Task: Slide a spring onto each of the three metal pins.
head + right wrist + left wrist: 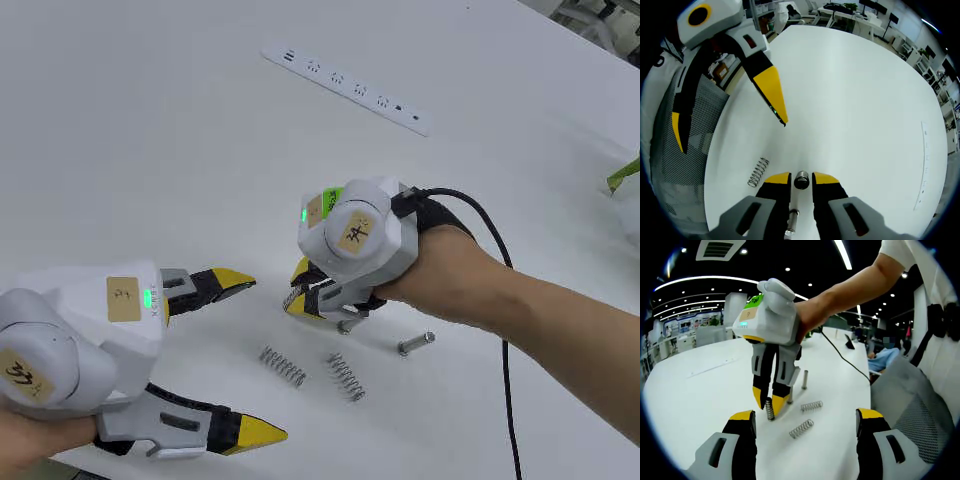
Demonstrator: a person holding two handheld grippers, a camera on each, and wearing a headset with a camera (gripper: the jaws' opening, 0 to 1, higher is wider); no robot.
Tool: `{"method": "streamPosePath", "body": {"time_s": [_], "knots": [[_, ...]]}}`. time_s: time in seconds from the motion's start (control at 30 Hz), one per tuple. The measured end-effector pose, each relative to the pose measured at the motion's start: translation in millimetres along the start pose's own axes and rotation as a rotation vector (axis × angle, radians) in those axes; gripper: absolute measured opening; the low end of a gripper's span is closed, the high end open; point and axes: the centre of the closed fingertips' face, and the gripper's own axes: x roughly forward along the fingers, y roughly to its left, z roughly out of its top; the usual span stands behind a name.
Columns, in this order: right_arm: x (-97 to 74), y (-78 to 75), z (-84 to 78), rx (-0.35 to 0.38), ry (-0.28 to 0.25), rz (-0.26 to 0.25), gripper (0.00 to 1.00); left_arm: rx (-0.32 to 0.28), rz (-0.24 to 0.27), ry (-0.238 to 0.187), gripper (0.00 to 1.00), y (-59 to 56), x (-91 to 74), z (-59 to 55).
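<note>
My right gripper (298, 287) points down at the white table (150, 130), its jaws closed on an upright metal pin (801, 180). In the left gripper view, coils show on that pin (770, 410) between the right gripper's (769, 401) yellow tips. A second pin (345, 325) sits just beside the jaws and a third pin (415, 343) lies to the right. Two loose springs (282, 366) (344, 377) lie on the table between the grippers. My left gripper (248, 356) is open at the lower left, short of the springs, with nothing between its fingers.
A white power strip (347, 88) lies at the far side of the table. A black cable (505, 330) runs from the right gripper back along the person's forearm. A green object (622, 175) sits at the right edge.
</note>
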Motion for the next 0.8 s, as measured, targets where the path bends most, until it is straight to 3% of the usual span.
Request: {"method": "streamPosePath", "body": {"time_s": [0.4, 0.8], "knots": [[-11.8, 5.0, 1.0, 0.007, -0.034, -0.012, 0.26, 0.015, -0.007, 0.016, 0.83, -3.0, -0.8, 1.4], [-34.9, 16.4, -1.0, 0.08, -0.127, -0.05, 0.39, 0.039, -0.031, 0.041, 0.83, -9.8, 0.7, 4.6]]}}
